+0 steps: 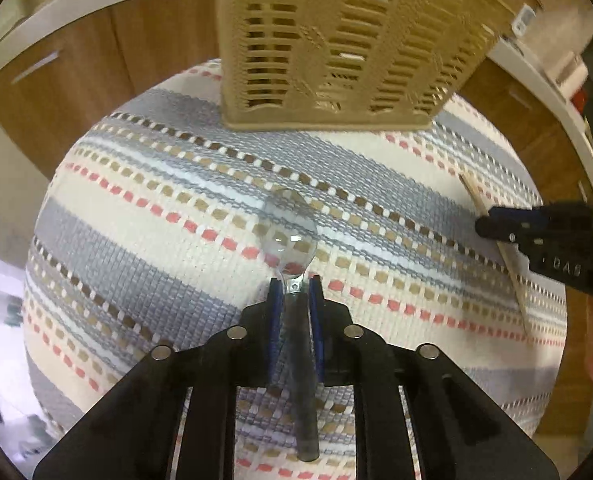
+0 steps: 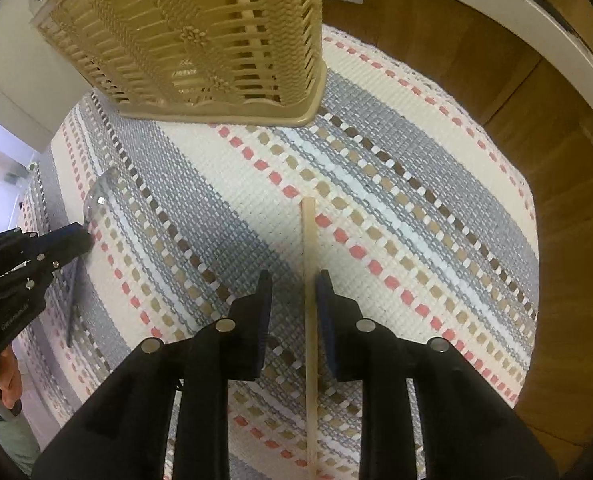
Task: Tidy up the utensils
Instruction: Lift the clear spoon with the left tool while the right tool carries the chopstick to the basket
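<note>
Lying mid-mat (image 2: 376,168), chopstick (image 2: 309,280) clears basket (image 2: 200,40).

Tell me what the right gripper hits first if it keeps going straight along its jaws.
Most likely the striped mat, since the right gripper points steeply down at it; the wooden stick lies between its jaws. The beige basket stands farther on.

Both claws point steeply downward. The left claw (image 1: 294,292) has its jaws narrow, with only a small gap between the blue pads. The right claw (image 2: 292,292) stands with its jaws a little apart. A hand (image 2: 6,380) holds the left one.
</note>
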The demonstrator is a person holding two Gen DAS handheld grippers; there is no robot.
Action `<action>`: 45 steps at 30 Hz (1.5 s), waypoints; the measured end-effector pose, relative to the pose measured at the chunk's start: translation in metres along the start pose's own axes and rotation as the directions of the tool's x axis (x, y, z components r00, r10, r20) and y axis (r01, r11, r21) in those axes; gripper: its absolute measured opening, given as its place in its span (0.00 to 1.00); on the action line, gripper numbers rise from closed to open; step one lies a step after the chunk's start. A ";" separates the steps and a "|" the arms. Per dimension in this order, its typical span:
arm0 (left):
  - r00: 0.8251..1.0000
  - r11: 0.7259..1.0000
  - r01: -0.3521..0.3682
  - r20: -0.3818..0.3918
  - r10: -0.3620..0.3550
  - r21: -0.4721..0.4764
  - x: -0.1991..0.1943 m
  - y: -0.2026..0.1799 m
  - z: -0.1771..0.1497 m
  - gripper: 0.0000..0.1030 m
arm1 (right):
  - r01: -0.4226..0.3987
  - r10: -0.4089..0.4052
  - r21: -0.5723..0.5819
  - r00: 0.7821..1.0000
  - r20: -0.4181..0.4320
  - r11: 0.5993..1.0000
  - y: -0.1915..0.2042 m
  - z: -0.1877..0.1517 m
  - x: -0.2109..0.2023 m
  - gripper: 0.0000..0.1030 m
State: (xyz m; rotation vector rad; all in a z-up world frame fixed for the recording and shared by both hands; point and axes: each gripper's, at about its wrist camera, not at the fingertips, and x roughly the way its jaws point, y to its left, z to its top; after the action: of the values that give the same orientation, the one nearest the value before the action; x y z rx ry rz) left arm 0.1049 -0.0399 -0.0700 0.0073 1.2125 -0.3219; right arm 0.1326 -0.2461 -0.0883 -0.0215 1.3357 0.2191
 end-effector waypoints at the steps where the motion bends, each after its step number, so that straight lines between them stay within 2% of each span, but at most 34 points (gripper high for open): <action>1: 1.000 1.000 0.004 -0.013 -0.004 0.010 0.002 -0.001 0.004 0.17 | -0.007 0.007 0.004 1.000 -0.014 1.000 0.000 0.003 0.001 0.20; 7: 0.996 0.997 -0.021 -0.085 0.027 0.067 0.013 -0.014 0.029 0.18 | -0.048 0.048 0.003 0.996 -0.069 0.999 -0.004 0.015 0.003 0.20; 12: 0.993 0.995 -0.031 -0.110 0.041 0.093 0.020 -0.021 0.048 0.19 | -0.036 0.034 -0.020 0.996 -0.078 0.999 0.000 0.020 0.004 0.19; 13: 0.993 0.995 -0.038 -0.108 0.048 0.097 0.021 -0.023 0.051 0.19 | -0.027 0.025 -0.023 0.997 -0.073 0.999 0.001 0.021 0.004 0.15; 14: 0.993 0.994 -0.051 -0.103 0.061 0.100 0.021 -0.026 0.052 0.19 | -0.013 0.011 -0.033 0.998 -0.069 0.999 0.003 0.022 0.004 0.04; 15: 0.992 0.992 -0.068 -0.094 0.079 0.110 0.024 -0.028 0.056 0.15 | -0.006 0.003 -0.044 0.998 -0.067 0.999 0.007 0.022 0.004 0.04; 18: 0.991 0.986 -0.113 -0.059 0.121 0.125 0.025 -0.039 0.055 0.11 | -0.022 0.020 -0.037 0.999 -0.048 0.999 0.007 0.022 0.002 0.04; 20: 0.993 0.986 -0.115 -0.027 0.119 0.117 0.023 -0.042 0.051 0.10 | -0.035 0.034 -0.037 0.999 -0.018 0.999 0.007 0.020 -0.002 0.04; 24: 0.993 0.995 -0.057 0.104 0.049 0.076 -0.003 -0.041 0.038 0.09 | -0.093 0.098 -0.048 0.990 0.103 0.994 -0.007 0.006 -0.033 0.04; 27: 0.974 0.999 -0.015 0.225 0.003 0.051 -0.034 -0.038 0.031 0.09 | -0.105 0.121 -0.085 0.968 0.219 0.991 -0.003 -0.006 -0.061 0.04; 28: 0.960 0.999 0.013 0.280 -0.025 0.045 -0.047 -0.037 0.030 0.09 | -0.111 0.132 -0.094 0.958 0.254 0.989 -0.001 -0.011 -0.070 0.04; 29: 0.933 0.998 0.047 0.355 -0.056 0.034 -0.063 -0.034 0.029 0.09 | -0.118 0.147 -0.108 0.939 0.311 0.987 0.001 -0.016 -0.083 0.04; 30: 0.902 0.996 0.086 0.423 -0.091 0.031 -0.078 -0.034 0.028 0.09 | -0.121 0.156 -0.120 0.927 0.341 0.985 0.000 -0.020 -0.091 0.04; 31: 0.854 0.990 0.134 0.502 -0.137 0.042 -0.094 -0.032 0.025 0.10 | -0.118 0.162 -0.136 0.912 0.376 0.984 0.002 -0.024 -0.100 0.04; 32: 0.821 0.987 0.152 0.551 -0.152 0.046 -0.105 -0.031 0.019 0.10 | -0.096 0.150 -0.148 0.895 0.420 0.984 0.006 -0.026 -0.111 0.04; 33: 0.782 0.987 0.154 0.606 -0.145 0.038 -0.120 -0.028 0.020 0.10 | -0.079 0.139 -0.150 0.881 0.452 0.986 0.006 -0.028 -0.119 0.04; 36: 0.690 0.979 0.202 0.707 -0.155 0.018 -0.150 -0.016 0.027 0.10 | -0.086 0.156 -0.153 0.834 0.530 0.984 0.012 -0.027 -0.143 0.04; 39: 0.624 0.979 0.201 0.769 -0.138 0.013 -0.168 -0.020 0.034 0.10 | -0.084 0.155 -0.145 0.777 0.610 0.986 0.010 -0.022 -0.166 0.04; 40: 0.611 0.981 0.192 0.781 -0.129 0.012 -0.168 -0.024 0.040 0.10 | -0.086 0.155 -0.138 0.761 0.630 0.987 0.009 -0.019 -0.171 0.04; 41: 0.587 0.984 0.180 0.801 -0.116 0.011 -0.172 -0.027 0.044 0.10 | -0.092 0.157 -0.134 0.749 0.643 0.987 0.007 -0.016 -0.172 0.04; 42: 0.572 0.984 0.179 0.812 -0.114 0.012 -0.173 -0.028 0.051 0.10 | -0.100 0.161 -0.130 0.733 0.661 0.986 0.004 -0.012 -0.175 0.04; 44: 0.533 0.984 0.179 0.840 -0.105 0.010 -0.180 -0.029 0.050 0.10 | -0.098 0.153 -0.118 0.699 0.699 0.988 0.001 -0.009 -0.185 0.04; 45: 0.508 0.985 0.170 0.857 -0.093 0.007 -0.188 -0.031 0.052 0.10 | -0.097 0.147 -0.110 0.681 0.717 0.989 0.002 -0.004 -0.189 0.04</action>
State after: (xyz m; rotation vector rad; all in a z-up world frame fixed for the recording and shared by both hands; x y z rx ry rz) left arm 0.0861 -0.0336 0.1263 -0.2939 0.2044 -0.3465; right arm 0.0881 -0.2723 0.0935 0.0959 0.5225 0.3420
